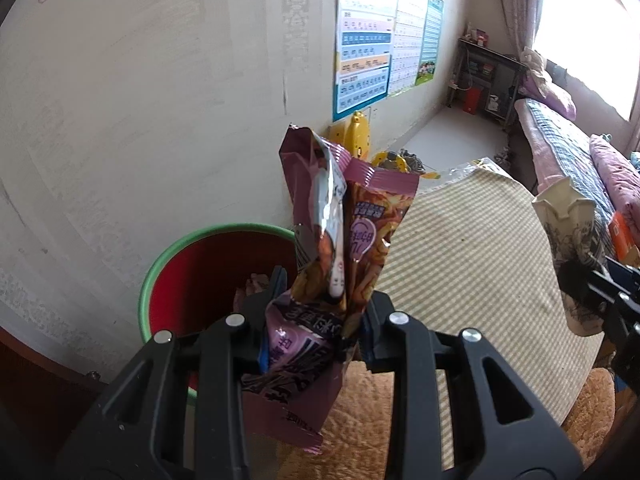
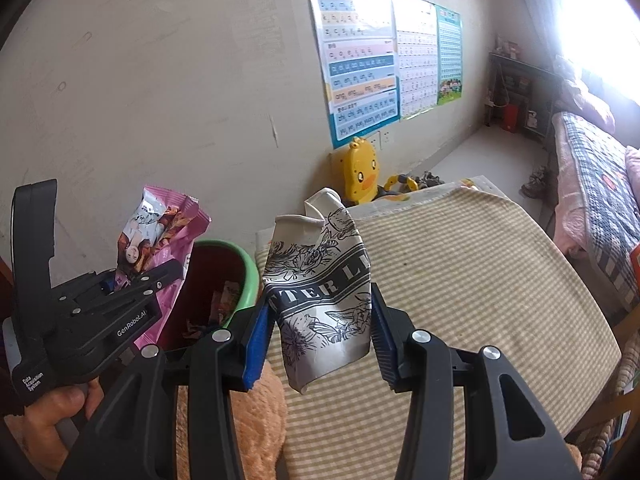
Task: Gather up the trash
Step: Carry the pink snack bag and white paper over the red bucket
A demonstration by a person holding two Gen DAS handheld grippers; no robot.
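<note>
The left claw (image 1: 320,320) was seen clamped on a purple snack wrapper (image 1: 340,216), which was held upright just above the red bin (image 1: 192,280) with the green rim; the printed characters on the wrapper were too distorted to be read. In the right wrist view, the left claw's (image 2: 132,280) body was marked "GenRobot.AI" and "Data Acquisition System", and the wrapper (image 2: 160,232) was seen over the bin (image 2: 244,276), in which scraps of trash were already lying. The right claw (image 2: 320,332) was closed on a crushed white paper cup (image 2: 320,280) printed with black floral artwork and a band on which the letters "TTER LI" could be read. The cup was held above the counter (image 2: 480,280), which was covered by a yellow checked cloth, beside the bin. A pinyin chart (image 2: 360,60) was fixed to the wall, and a yellow duck toy (image 2: 360,168) was standing below it.
</note>
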